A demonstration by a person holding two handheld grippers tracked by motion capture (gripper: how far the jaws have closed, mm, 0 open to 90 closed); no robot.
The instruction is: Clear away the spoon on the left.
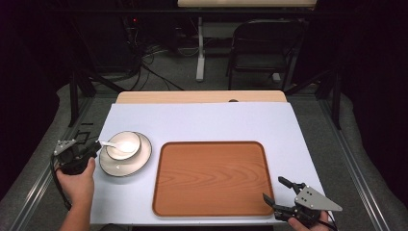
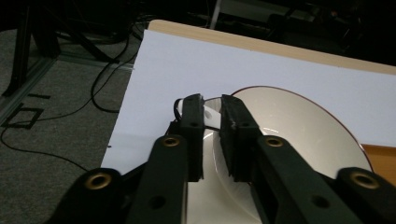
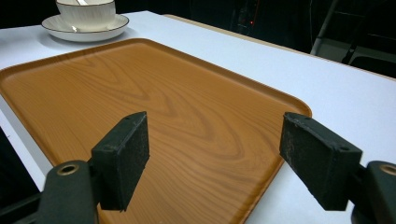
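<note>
- My left gripper (image 1: 91,150) is just left of the bowl (image 1: 123,145), jaws nearly together around the white spoon (image 1: 109,143) handle – can't tell if they're pinching it.
- The bowl sits on its saucer (image 1: 126,155), just left of the wooden tray (image 1: 211,178).
- My right gripper (image 1: 279,190) has jaws wide apart, nothing between them – hovering at the tray's near right corner on the surface (image 1: 202,122).

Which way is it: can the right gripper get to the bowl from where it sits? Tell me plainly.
Probably yes, with a long reach. The right gripper hovers with jaws wide open at the near right corner of the tray; the bowl sits on its plate beyond the tray's far left side. Nothing stands between, but the left gripper is already there.
</note>
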